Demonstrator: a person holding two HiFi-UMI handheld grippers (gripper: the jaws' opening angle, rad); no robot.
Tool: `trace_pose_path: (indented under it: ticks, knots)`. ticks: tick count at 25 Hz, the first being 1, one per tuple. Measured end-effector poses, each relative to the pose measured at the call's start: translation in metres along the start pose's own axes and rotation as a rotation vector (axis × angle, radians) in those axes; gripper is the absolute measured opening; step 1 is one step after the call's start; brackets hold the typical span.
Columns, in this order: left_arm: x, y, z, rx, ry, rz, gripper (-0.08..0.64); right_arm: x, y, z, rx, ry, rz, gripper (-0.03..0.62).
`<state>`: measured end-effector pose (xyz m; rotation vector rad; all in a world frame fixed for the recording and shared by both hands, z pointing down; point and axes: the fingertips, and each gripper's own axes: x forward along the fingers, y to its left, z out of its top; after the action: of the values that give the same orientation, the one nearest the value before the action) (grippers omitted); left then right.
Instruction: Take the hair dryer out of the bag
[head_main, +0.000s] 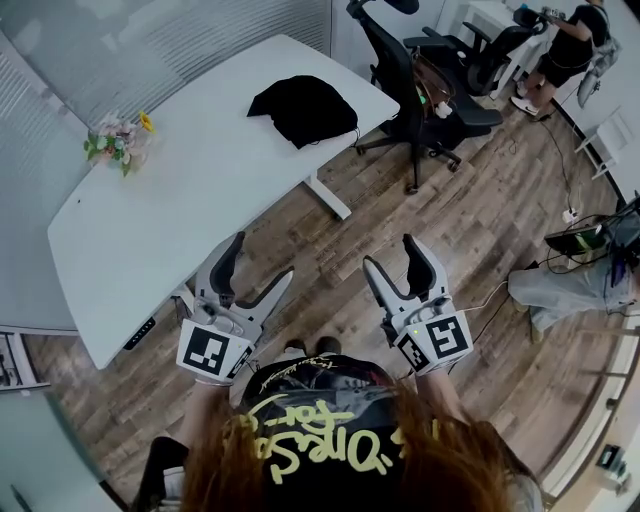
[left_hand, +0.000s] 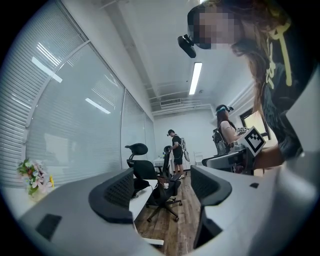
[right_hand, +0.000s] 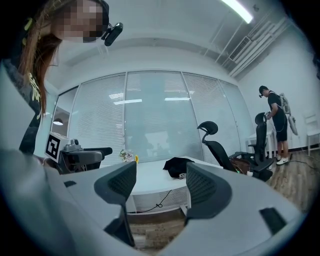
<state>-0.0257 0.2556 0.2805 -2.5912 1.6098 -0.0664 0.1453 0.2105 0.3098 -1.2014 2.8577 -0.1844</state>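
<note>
A long white table with a smooth top and rounded corners (head_main: 200, 200) stands on a floor of brown wood-grain planks (head_main: 480, 200). Toward its far end lies a soft black fabric bag (head_main: 303, 108), slumped and creased into a low heap; the hair dryer itself cannot be seen. At another corner, beside the glass wall with its ribbed blinds, sits a small posy of pale flowers with one yellow bloom (head_main: 120, 140). A black high-backed office chair with a headrest and a star base (head_main: 420, 100) stands just off the table's far end.

The person stands off the table's near edge, well apart from the bag. The left gripper (head_main: 262, 258) is pale grey moulded plastic with dark, finely ribbed pads; its jaws are spread wide with nothing between them, only the chair showing through the gap. The right gripper (head_main: 390, 252) is likewise spread and empty; the table and bag show far beyond its gap. Each carries a white cube printed with black square markers (head_main: 213, 352). Another person (head_main: 570, 45) stands across the room.
</note>
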Motion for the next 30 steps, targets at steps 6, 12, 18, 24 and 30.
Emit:
trace_pose_path:
  ticks: [6, 12, 18, 24, 30]
  knots:
    - [0.009, -0.001, 0.004, 0.007, -0.014, 0.025, 0.35, -0.003, -0.013, 0.002, -0.016, 0.0, 0.003, 0.295]
    - [0.01, -0.008, -0.004, 0.006, 0.0, 0.058, 0.35, -0.009, -0.027, -0.011, 0.012, 0.021, 0.012, 0.295]
    - [0.01, -0.006, -0.012, 0.006, 0.025, 0.068, 0.35, -0.004, -0.031, -0.021, 0.049, 0.039, 0.025, 0.295]
    - [0.023, 0.007, -0.02, 0.03, 0.033, 0.064, 0.351, 0.017, -0.034, -0.017, 0.054, 0.019, 0.038, 0.295]
    - [0.048, 0.025, -0.02, 0.038, 0.011, 0.057, 0.353, 0.039, -0.052, -0.023, 0.042, 0.032, 0.025, 0.295]
